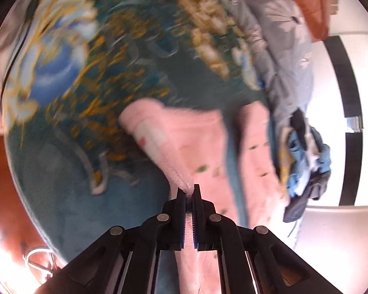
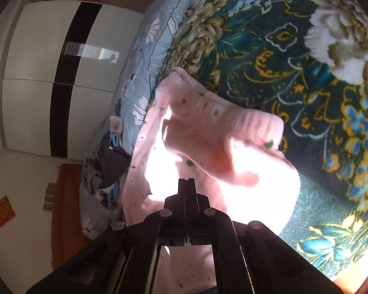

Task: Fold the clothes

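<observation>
Floral teal blanket, white wardrobe, red wall paper.

pink speckled garment, rumpled, ribbed cuff, on floral blanket

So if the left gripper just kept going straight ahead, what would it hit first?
The left gripper is already shut on the pink garment, so more of that pink cloth lies straight ahead. Beyond it is probably the flowered blanket, though blur makes depth unclear.
</observation>
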The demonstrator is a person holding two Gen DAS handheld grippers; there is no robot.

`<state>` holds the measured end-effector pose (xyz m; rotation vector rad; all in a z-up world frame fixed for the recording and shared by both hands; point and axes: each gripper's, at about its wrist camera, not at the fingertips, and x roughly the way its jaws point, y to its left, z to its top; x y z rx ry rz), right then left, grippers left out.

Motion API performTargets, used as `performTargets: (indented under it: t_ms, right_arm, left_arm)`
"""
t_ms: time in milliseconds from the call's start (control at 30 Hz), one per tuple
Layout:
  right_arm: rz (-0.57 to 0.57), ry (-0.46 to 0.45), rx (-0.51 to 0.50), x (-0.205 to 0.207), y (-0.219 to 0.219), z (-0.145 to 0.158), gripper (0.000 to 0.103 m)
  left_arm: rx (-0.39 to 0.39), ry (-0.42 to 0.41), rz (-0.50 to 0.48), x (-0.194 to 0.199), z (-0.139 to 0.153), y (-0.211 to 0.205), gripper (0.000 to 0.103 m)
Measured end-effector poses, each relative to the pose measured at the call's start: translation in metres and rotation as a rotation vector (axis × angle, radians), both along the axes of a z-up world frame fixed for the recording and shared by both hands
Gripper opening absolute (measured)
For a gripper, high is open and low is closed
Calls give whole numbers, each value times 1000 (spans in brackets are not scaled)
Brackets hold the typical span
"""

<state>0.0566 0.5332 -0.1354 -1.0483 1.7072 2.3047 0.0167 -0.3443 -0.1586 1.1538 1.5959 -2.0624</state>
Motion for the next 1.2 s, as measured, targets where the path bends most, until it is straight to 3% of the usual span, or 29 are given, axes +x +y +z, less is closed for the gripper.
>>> performTargets:
  t_ms: [133,233,400,433,467,533,667,900,933,967,1000,1100,1200]
  right_arm:
    - [80,-15,128,-12,-3,36,0]
    - [94,-54,126,2,-14,15,2]
    - [116,-122,124,27,-31,-21,2]
    - [111,-149,126,31,-36,-29,14]
    - [107,-166,123,36,-39,-36,38]
    - [98,-190,112,39,-45,-45,51]
    - [79,-224,86,37,-58,-56,51]
    - [45,-284,39,33,-79,-76,51]
    - [41,-293,33,32,-83,-79,46]
    - [33,-296,25,32,-85,-81,17]
    - [11,-272,14,30,-83,-76,4]
    - [-50,-197,-16,25,-78,-59,5]
    - [-29,-78,68,-3,-69,-7,5]
  left_arm:
    - [5,89,-23,-28,26,2,4]
    - [-12,110,-61,-29,43,2,4]
    - [-15,92,-112,-41,32,-5,4]
    - [-14,90,-119,-42,29,-5,4]
    - [-6,92,-124,-43,28,-8,4]
    - [-1,96,-142,-47,25,-10,4]
    - [-19,93,-177,-60,18,-12,4]
    - [22,101,-210,-64,8,-11,4]
    - [26,99,-209,-64,8,-12,4]
    - [29,98,-208,-65,7,-13,4]
    - [40,99,-202,-66,6,-14,4]
    - [72,100,-179,-71,7,-16,4]
    - [69,134,-175,-82,21,-13,4]
